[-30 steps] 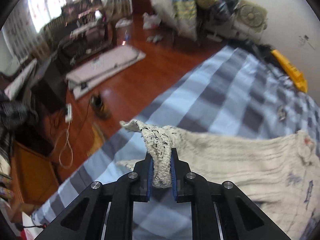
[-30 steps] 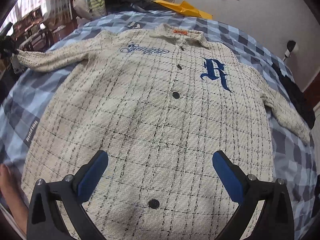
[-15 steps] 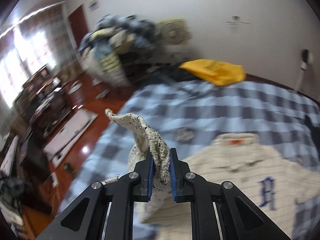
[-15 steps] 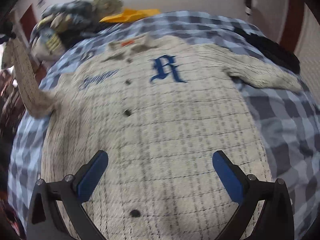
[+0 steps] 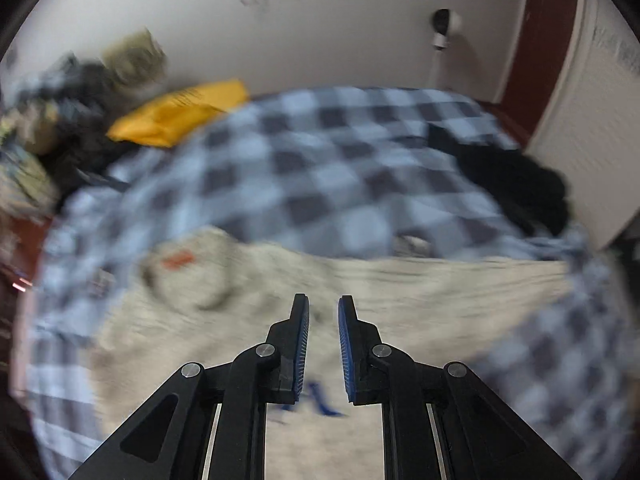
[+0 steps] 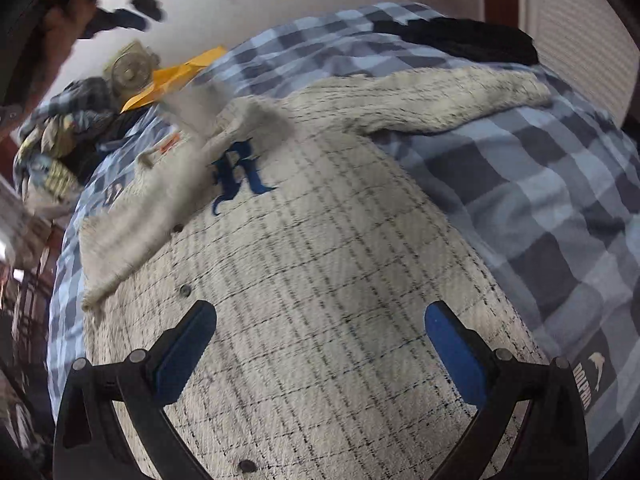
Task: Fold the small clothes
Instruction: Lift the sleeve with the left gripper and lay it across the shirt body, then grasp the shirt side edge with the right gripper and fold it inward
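Note:
A cream checked jacket [image 6: 320, 280] with a blue letter R [image 6: 236, 172] lies front up on the blue checked bedspread [image 6: 540, 184]. Its left sleeve [image 6: 160, 208] now lies folded across the chest, blurred. Its right sleeve [image 6: 440, 100] stretches out to the right. My right gripper [image 6: 320, 344] is wide open and empty above the jacket's lower front. In the blurred left wrist view my left gripper [image 5: 323, 312] hovers above the jacket [image 5: 400, 288] near its collar, jaws a narrow gap apart with nothing between them.
A yellow bag [image 5: 180, 114] and a pile of clothes [image 6: 60, 136] sit at the bed's far left. A black garment [image 5: 516, 188] lies at the far right edge, also in the right wrist view [image 6: 460, 40]. White wall behind.
My left gripper carried the left sleeve up and over the jacket, then let it go; the sleeve now lies across the chest. My right gripper stayed open and swung to the right.

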### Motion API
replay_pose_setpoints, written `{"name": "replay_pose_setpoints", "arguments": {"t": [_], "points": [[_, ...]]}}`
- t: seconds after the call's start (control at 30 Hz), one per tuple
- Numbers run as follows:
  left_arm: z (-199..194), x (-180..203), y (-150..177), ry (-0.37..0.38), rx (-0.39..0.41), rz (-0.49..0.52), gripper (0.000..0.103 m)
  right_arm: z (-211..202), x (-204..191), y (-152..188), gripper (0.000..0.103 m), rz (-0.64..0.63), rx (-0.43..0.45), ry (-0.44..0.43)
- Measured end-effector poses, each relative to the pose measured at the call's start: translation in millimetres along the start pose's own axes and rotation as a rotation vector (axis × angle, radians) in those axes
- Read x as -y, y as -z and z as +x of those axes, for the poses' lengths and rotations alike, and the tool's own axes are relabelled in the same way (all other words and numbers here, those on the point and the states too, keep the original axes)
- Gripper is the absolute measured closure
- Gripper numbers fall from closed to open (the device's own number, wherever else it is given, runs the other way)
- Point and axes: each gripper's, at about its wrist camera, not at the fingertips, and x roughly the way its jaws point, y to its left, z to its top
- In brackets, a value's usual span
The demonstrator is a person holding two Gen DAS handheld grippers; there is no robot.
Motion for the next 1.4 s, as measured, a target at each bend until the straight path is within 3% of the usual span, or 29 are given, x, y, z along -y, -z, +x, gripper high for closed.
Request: {"name": "replay_pose_setpoints", "arguments": {"t": [0.1, 0.17, 0.27, 0.33, 0.43, 0.47, 0.57, 0.67, 0.77, 0.9, 0.97, 1.03, 1.17, 1.3, 1.37, 1.4], "points": [[-14.1, 0.3, 6.2, 0.119, -0.015, -0.117, 0.089, 0.9, 10.6, -2.4, 0.001, 0.051, 0.003, 0.018], [-32.1, -15.1, 20.0, 0.158, -0.012, -0.175, 0.089, 3.9, 14.1, -3.0, 0.001, 0.076, -0.01, 0.016], [-55.2, -49.5, 51.8, 0.141, -0.006, -0.209, 0.089, 8.0, 16.2, -2.2, 0.001, 0.092, -0.039, 0.0], [-69.3, -85.7, 87.9, 0.078, -0.01, -0.22, 0.089, 6.6, 16.6, -1.5, 0.001, 0.103, -0.05, -0.031], [-86.4, -135.7, 148.9, -0.114, -0.026, -0.229, 0.089, 4.0, 16.1, -3.2, 0.001, 0.122, -0.055, -0.082], [-93.0, -152.9, 177.8, -0.222, -0.046, -0.22, 0.089, 4.0, 14.8, -4.2, 0.001, 0.121, -0.062, -0.095], [-107.1, -187.5, 244.0, -0.366, -0.103, -0.251, 0.089, 4.2, 8.2, -12.6, 0.001, 0.097, -0.1, -0.125], [-117.4, -215.5, 299.3, -0.332, -0.137, -0.371, 0.089, 8.5, -6.6, -35.9, 0.001, 0.058, -0.147, -0.194], [-118.1, -229.9, 327.9, -0.265, -0.12, -0.449, 0.089, 23.5, -38.1, -75.9, 0.001, -0.057, -0.168, -0.226], [-104.8, -231.1, 333.9, -0.187, -0.145, -0.407, 0.089, 60.0, -74.1, -129.3, 0.001, -0.111, -0.187, -0.221], [-107.4, -230.6, 335.4, -0.117, -0.115, -0.416, 0.089, 90.0, -90.8, -150.8, 0.001, -0.112, -0.236, -0.212], [-110.7, -227.6, 334.8, -0.095, -0.089, -0.395, 0.089, 120.7, -97.1, -167.2, 0.001, -0.094, -0.293, -0.203], [-116.2, -211.6, 330.6, -0.098, -0.071, -0.305, 0.089, 161.7, -97.5, -180.6, 0.001, -0.041, -0.33, -0.113], [-113.6, -212.4, 330.4, -0.06, -0.087, -0.327, 0.089, 189.8, -101.7, -179.2, 0.001, -0.059, -0.335, 0.022], [-111.2, -215.6, 330.9, -0.028, -0.103, -0.346, 0.087, 202.8, -100.1, -177.0, 0.003, -0.027, -0.36, 0.024], [-111.3, -216.5, 331.9, -0.021, -0.102, -0.357, 0.086, 208.0, -98.7, -175.9, 0.009, -0.009, -0.363, 0.024]]}}
